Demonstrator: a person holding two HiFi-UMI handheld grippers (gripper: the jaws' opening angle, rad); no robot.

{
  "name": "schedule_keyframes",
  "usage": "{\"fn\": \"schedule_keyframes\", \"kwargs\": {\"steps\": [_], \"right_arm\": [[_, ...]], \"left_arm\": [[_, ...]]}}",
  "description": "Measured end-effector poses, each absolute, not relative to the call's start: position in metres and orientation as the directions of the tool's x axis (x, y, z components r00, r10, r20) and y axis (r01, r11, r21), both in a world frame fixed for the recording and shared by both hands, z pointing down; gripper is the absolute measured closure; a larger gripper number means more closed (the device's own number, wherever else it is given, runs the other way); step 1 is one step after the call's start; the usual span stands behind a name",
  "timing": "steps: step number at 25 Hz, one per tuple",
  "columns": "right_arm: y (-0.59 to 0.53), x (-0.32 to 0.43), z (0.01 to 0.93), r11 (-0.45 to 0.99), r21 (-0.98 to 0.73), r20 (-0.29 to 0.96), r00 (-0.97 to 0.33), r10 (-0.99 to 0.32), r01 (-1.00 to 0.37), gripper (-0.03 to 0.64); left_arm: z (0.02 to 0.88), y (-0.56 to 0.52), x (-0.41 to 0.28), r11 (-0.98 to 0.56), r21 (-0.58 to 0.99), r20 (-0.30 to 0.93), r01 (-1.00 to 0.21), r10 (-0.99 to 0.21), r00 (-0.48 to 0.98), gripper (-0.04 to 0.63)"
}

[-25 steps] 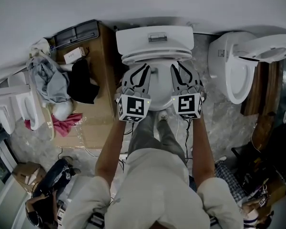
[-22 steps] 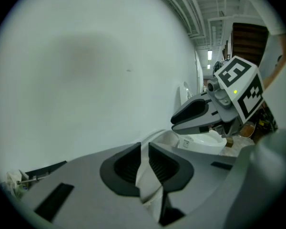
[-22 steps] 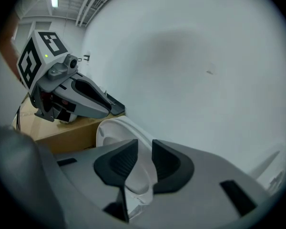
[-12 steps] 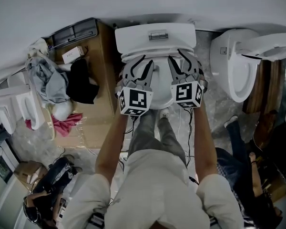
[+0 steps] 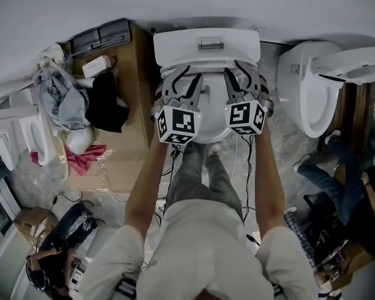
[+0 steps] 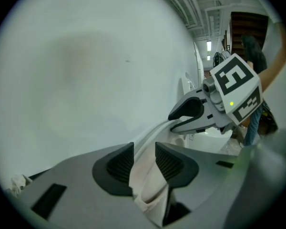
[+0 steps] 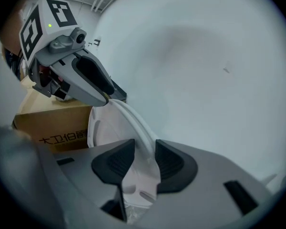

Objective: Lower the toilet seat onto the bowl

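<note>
The toilet seat (image 5: 206, 71) is up, leaning back at the glossy white tank (image 5: 206, 44), not down on the bowl (image 5: 210, 112) yet. It's smooth, curved white plastic, with a thin rim seen edge-on. The left hand-held gripper (image 6: 144, 152) has just been opening. Its ribbed black pads sit loosely on either side of the rim, with no real squeeze. The right hand-held gripper (image 7: 144, 150) has just been closing, and its pads pinch the rim. A brown printed cardboard box (image 7: 52, 123) sits off to the side.
</note>
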State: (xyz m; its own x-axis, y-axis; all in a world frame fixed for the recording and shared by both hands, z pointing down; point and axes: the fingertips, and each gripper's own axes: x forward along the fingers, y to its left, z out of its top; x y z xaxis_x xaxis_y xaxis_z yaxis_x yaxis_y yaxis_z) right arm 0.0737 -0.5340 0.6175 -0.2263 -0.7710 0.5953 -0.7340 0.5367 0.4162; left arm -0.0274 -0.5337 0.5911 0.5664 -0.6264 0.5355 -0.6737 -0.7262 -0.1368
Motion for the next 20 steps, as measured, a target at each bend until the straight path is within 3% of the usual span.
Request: {"fn": "schedule_keyframes", "kwargs": {"steps": [20], "right_arm": [[-0.472,0.071,0.615,0.531,0.429,0.566,-0.241,-0.789,-0.730,0.492]], "left_arm": [[0.610,-0.482,-0.030,-0.715,-0.167,0.560,-0.679,-0.636,0.531,0.423]]}}
